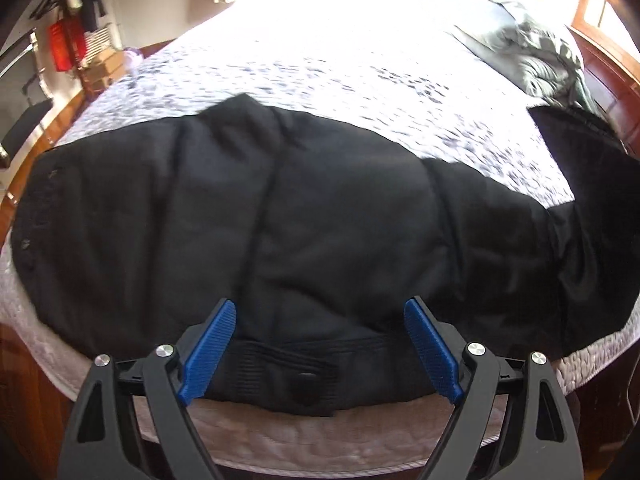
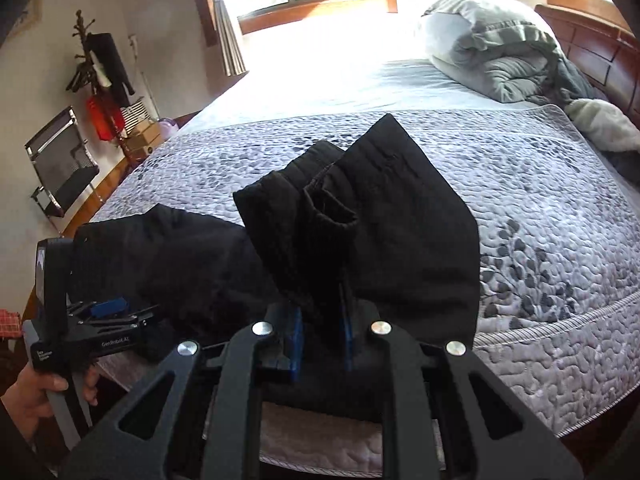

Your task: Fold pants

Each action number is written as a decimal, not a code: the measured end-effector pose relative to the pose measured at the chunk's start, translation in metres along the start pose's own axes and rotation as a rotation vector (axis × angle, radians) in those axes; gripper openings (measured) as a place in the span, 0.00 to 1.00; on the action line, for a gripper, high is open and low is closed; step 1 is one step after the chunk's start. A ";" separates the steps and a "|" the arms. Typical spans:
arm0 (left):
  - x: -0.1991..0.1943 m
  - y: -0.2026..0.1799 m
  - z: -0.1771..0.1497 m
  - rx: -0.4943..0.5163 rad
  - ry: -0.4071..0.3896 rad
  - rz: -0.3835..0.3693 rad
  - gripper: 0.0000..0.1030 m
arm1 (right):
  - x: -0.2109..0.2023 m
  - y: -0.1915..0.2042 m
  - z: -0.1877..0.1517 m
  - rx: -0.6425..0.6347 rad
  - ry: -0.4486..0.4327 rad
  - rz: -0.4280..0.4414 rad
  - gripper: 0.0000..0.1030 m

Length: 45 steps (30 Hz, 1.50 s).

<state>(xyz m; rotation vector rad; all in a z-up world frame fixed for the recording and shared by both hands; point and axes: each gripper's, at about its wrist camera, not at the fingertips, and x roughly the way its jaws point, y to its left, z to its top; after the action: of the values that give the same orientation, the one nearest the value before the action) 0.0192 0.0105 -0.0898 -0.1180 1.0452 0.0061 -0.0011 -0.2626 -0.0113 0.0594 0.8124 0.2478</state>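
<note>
Black pants [image 1: 280,216] spread across the near edge of the bed [image 1: 360,80], waistband toward the left gripper [image 1: 320,320], legs running right. Cloth looks soft, thick, limp; likely to sag and drape rather than hold a crease, so best taken at hems or waistband, both layers together. Right gripper [image 2: 320,316] pinched on the leg ends, cuffs lifted and standing above the quilt. Left gripper spread wide, low over the waistband, fingers either side, holding nothing. Grey duvet [image 2: 500,52] bunched well apart at the headboard.

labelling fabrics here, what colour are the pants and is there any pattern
Plain black, no pattern: the pants show best in the left wrist view.
</note>
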 end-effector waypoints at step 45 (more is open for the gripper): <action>-0.016 0.101 -0.020 -0.258 -0.011 -0.018 0.85 | 0.066 0.136 -0.029 -0.161 0.275 0.372 0.07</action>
<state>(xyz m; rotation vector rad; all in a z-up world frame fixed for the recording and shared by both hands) -0.0122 0.1092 -0.0955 -0.3615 1.0293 0.1254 -0.0048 -0.1156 -0.0578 0.0243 1.0500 0.6832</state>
